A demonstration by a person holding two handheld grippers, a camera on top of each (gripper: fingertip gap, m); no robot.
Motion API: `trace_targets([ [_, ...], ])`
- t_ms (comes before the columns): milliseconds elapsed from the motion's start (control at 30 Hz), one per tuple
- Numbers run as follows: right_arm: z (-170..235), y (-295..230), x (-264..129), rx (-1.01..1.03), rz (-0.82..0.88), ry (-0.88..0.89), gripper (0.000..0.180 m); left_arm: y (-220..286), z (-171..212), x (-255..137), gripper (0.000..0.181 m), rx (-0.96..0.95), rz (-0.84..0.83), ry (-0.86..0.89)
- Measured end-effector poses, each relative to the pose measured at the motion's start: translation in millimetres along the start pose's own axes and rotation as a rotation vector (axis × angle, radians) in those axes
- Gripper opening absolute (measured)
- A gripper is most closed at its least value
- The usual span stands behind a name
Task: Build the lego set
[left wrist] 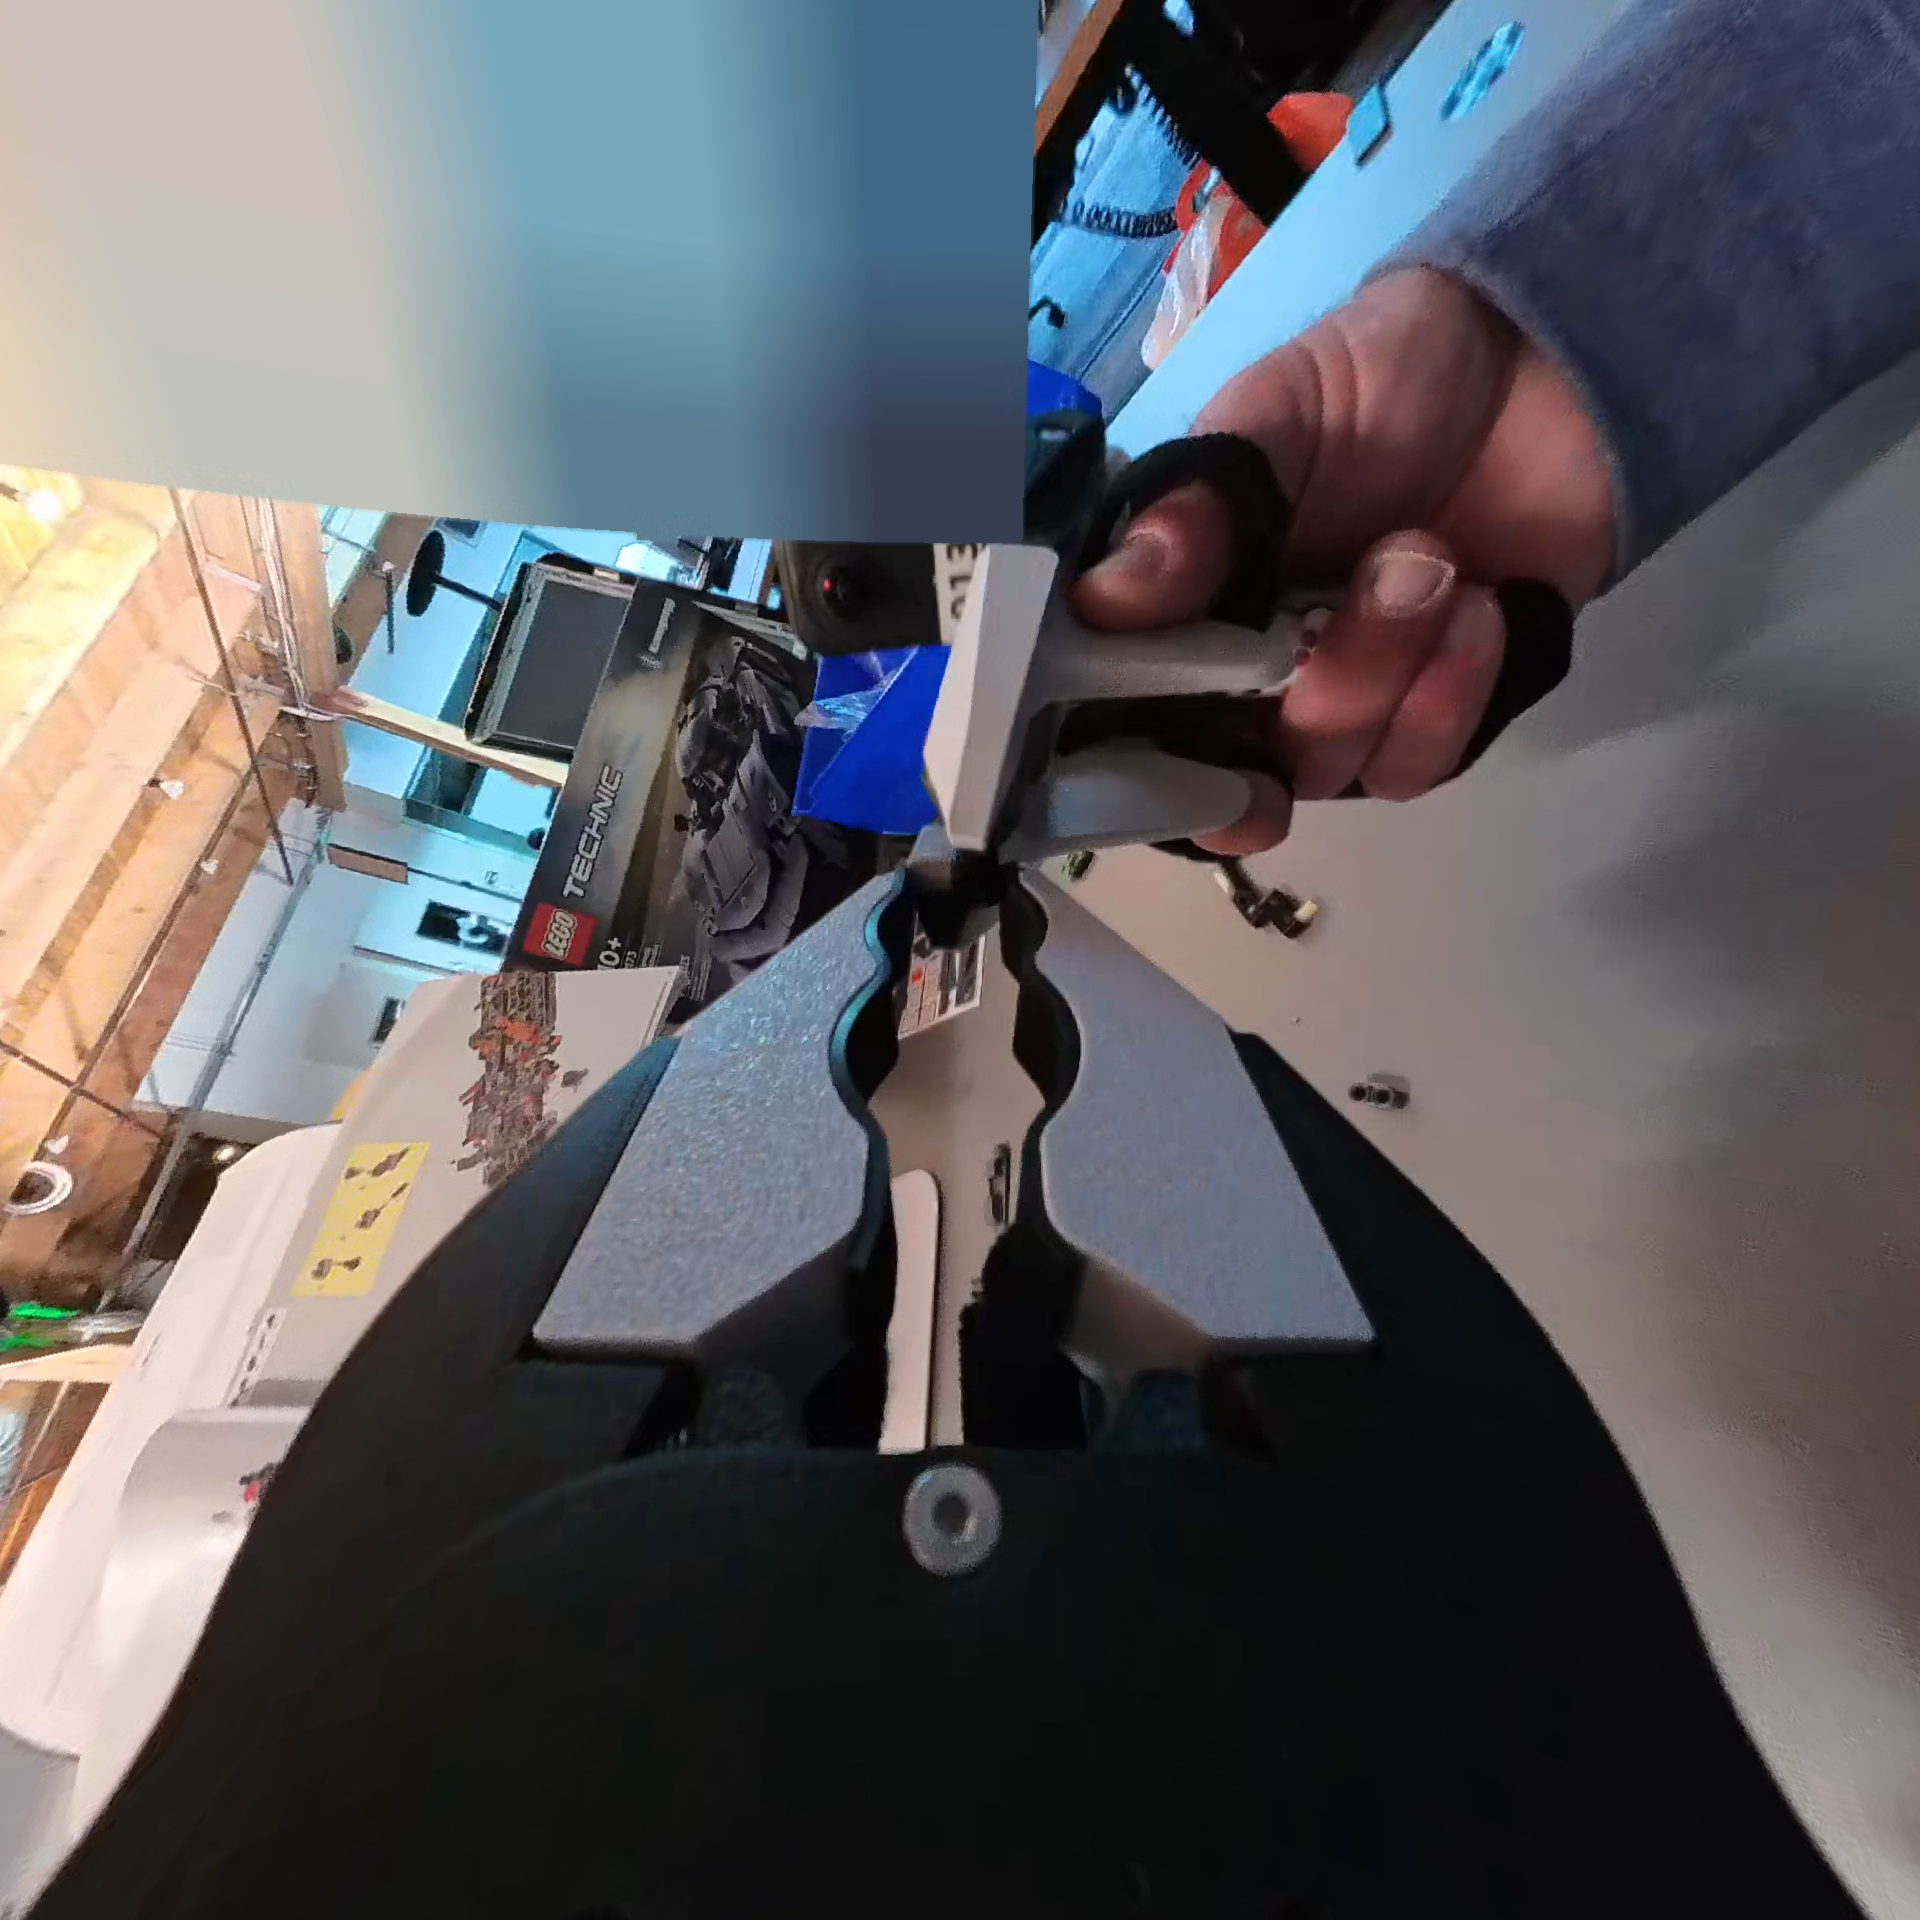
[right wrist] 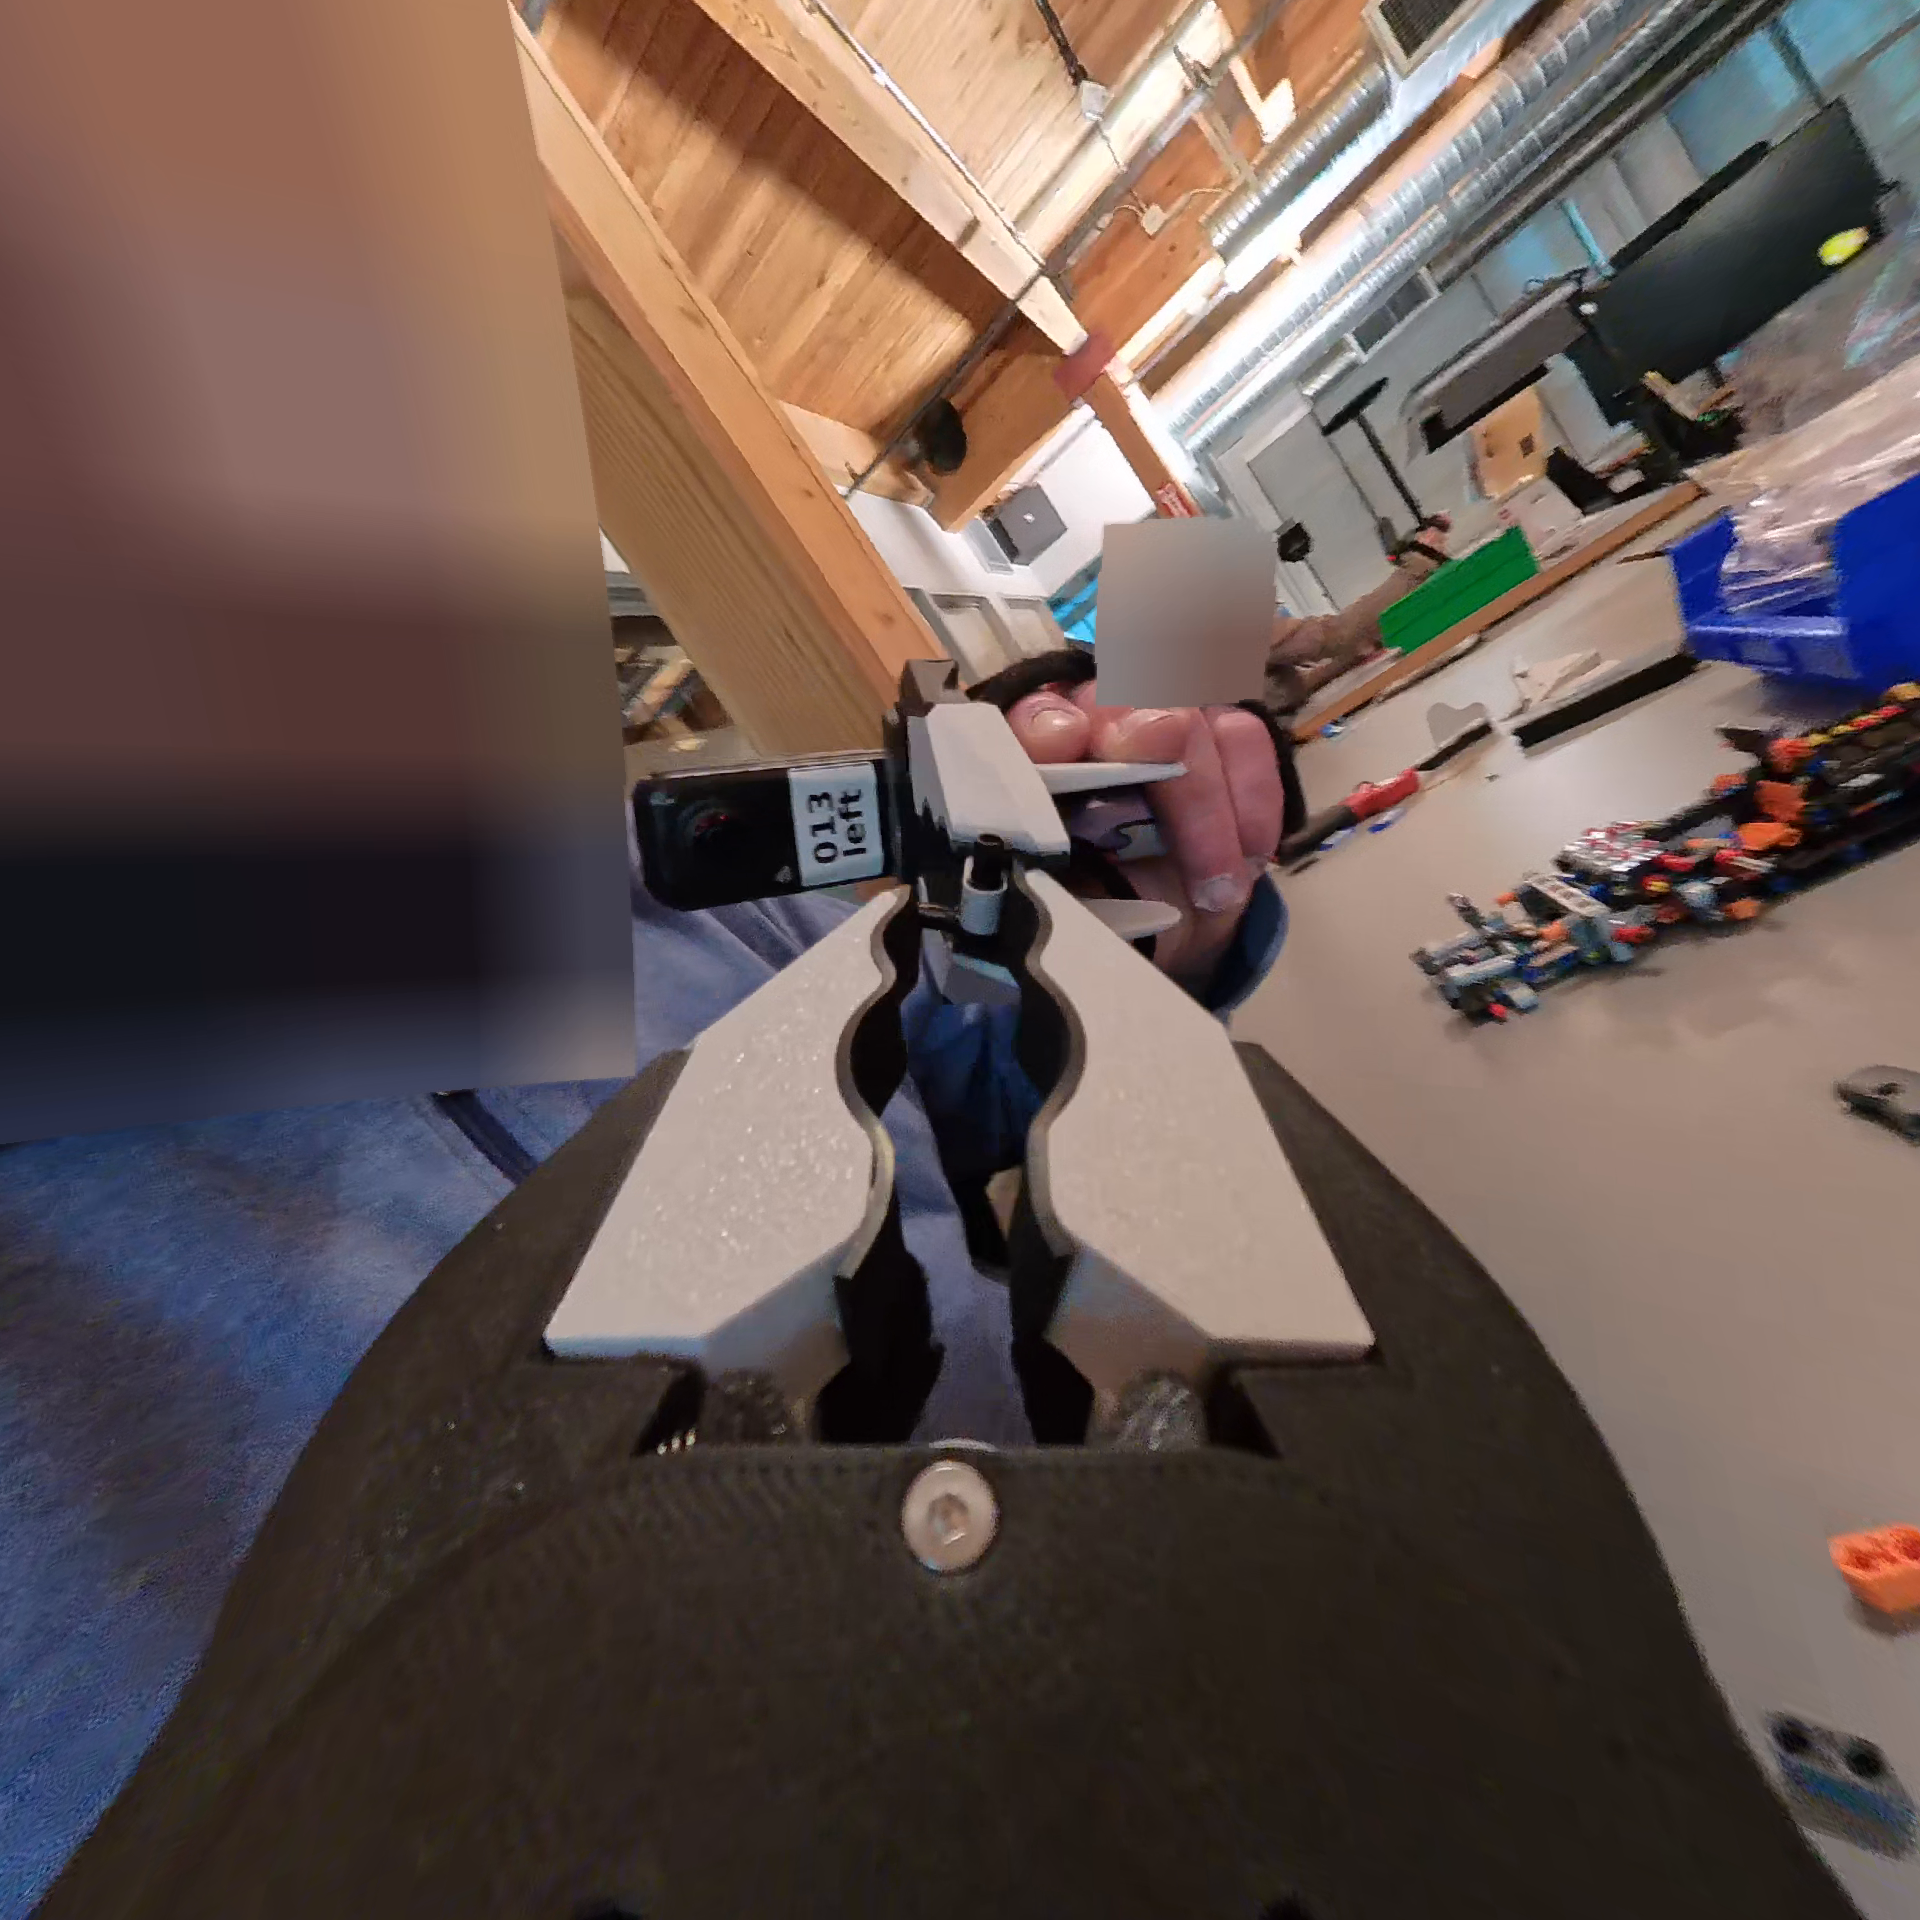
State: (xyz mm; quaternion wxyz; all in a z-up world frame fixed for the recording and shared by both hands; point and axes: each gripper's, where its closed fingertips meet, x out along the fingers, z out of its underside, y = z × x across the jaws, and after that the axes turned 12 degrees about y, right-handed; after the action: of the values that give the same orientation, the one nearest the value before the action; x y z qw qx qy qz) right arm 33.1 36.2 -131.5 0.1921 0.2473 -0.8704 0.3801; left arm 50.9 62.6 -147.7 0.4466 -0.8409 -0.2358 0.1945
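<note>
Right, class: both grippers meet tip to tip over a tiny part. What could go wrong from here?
1. The small black part is pinched only at the tips of the left gripper, in mid-air; a slip could drop it.
2. The right gripper crowds the same spot, so pushing may twist the part or its grey pin askew.

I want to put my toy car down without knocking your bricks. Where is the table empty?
The grey table is bare in a wide patch between the long brick build and the loose orange brick near the edge. It is crowded farther back, around the build and the blue bin. Both grippers meet in the air, tips together on a small black piece.
</note>
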Motion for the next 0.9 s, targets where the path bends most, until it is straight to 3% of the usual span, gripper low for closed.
trace_targets([
  [33, -0.5, 2.7, -1.0, -0.019, 0.018, -0.003, 0.013, -0.2, 2.4, 1.3, 0.014, 0.008, -0.007, -0.008],
  [333, -10.6, 1.7, -2.5, -0.181, 0.053, -0.05, 0.015, -4.6, 5.6, 4.9, 0.018, -0.093, -0.055, 0.023],
  [533, -19.4, 12.8, -1.7, -0.162, 0.118, -0.057, 0.015, -13.4, 6.3, 4.2, 0.022, -0.046, -0.136, -0.008],
  [600, -17.0, 15.7, -0.2, -0.158, 0.135, -0.089, 0.015, -16.6, 9.2, 2.9, 0.014, -0.052, -0.154, -0.018],
  [900, -23.1, 26.2, 16.6, -0.195, 0.186, -0.117, 0.015, -31.2, 19.4, -7.6, 0.014, -0.084, -0.218, -0.036],
])
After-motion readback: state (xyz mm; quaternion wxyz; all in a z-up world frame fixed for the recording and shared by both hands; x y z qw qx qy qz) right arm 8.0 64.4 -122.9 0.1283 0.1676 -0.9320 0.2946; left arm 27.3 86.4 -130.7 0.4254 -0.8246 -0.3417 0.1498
